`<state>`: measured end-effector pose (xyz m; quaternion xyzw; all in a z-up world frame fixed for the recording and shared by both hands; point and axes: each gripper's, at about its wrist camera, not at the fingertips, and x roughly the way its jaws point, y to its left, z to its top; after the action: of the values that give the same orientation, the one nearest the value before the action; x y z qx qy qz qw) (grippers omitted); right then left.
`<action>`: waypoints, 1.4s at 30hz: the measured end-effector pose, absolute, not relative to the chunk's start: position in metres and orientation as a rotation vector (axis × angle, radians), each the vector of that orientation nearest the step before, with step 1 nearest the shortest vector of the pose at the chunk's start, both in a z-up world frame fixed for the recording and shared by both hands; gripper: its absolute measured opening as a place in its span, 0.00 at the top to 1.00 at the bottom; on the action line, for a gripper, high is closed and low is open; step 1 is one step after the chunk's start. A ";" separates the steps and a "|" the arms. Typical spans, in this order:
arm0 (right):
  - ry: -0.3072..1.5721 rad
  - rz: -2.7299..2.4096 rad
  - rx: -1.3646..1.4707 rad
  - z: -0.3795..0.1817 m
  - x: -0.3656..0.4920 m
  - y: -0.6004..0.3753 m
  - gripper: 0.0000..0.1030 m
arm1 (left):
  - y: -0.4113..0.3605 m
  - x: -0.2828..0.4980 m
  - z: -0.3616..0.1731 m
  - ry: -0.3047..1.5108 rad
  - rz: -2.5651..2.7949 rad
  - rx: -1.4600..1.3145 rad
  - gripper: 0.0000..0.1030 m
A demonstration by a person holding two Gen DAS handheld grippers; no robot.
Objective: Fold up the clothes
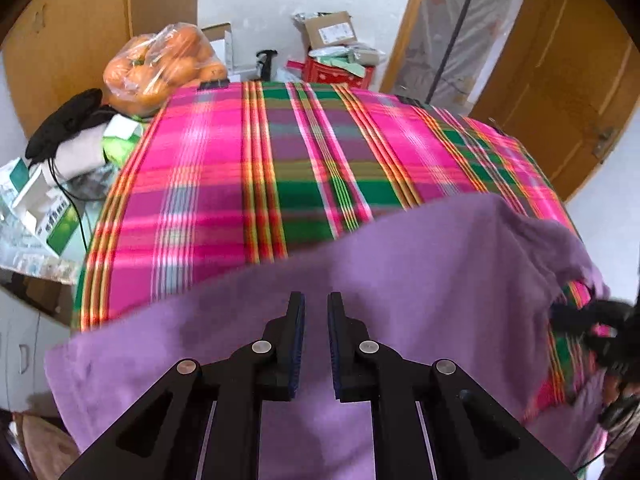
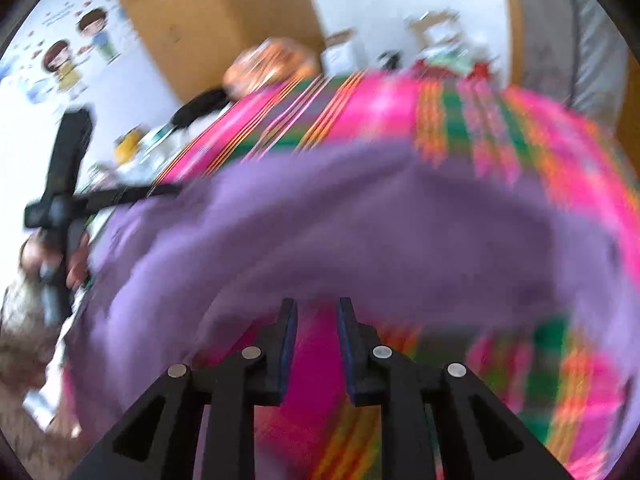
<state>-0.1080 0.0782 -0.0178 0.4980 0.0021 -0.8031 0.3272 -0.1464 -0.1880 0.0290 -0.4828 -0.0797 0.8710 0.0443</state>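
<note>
The room had white walls and brown wooden doors (image 1: 560, 60), and in the middle stood a table under a bright pink and green checked cloth (image 1: 280, 168). There was one purple garment (image 1: 400, 260) on it, spread over the near side of the table. There were two tongs, one in each hand.

At the far left corner sat one clear bag of oranges (image 1: 160, 64). Beside it lay some black cables (image 1: 64, 124) and a few white and green boxes (image 1: 44, 208). Behind the table stood cardboard boxes (image 1: 330, 30) and a red box (image 1: 336, 72). None of these lay on the garment.

The left gripper (image 1: 316, 304) hung right above the purple garment, with its fingers a little apart and nothing between them. The right gripper (image 2: 316, 308) was at the garment's near edge, fingers apart too, with bare checked cloth showing between them. The right wrist view was very blurry. In it, the left gripper showed at the garment's left side, with a hand (image 2: 74, 258) around its handle.
</note>
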 end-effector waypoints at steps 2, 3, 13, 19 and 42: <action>0.017 -2.040 1.326 -0.028 -0.092 0.068 0.80 | -0.186 -0.133 0.029 -0.258 2.637 -1.485 0.89; 0.036 -2.027 1.303 -0.028 -0.084 0.061 0.76 | -0.186 -0.126 0.028 -0.263 2.629 -1.489 0.89; 0.107 -1.945 1.225 -0.025 -0.065 0.012 0.62 | -0.185 -0.068 0.022 -0.333 2.611 -1.531 0.89; 0.085 -1.942 1.221 -0.028 -0.060 -0.003 0.71 | -0.193 -0.065 0.012 -0.388 2.604 -1.581 0.89; -0.075 -1.863 1.113 -0.019 0.001 0.006 0.91 | -0.154 -0.058 0.029 -0.288 2.591 -1.518 0.87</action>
<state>0.0014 0.0061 -0.0189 0.4533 -0.0305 -0.7591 0.4662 -0.0578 -0.1543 0.0289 -0.5023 -0.0953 0.8572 0.0621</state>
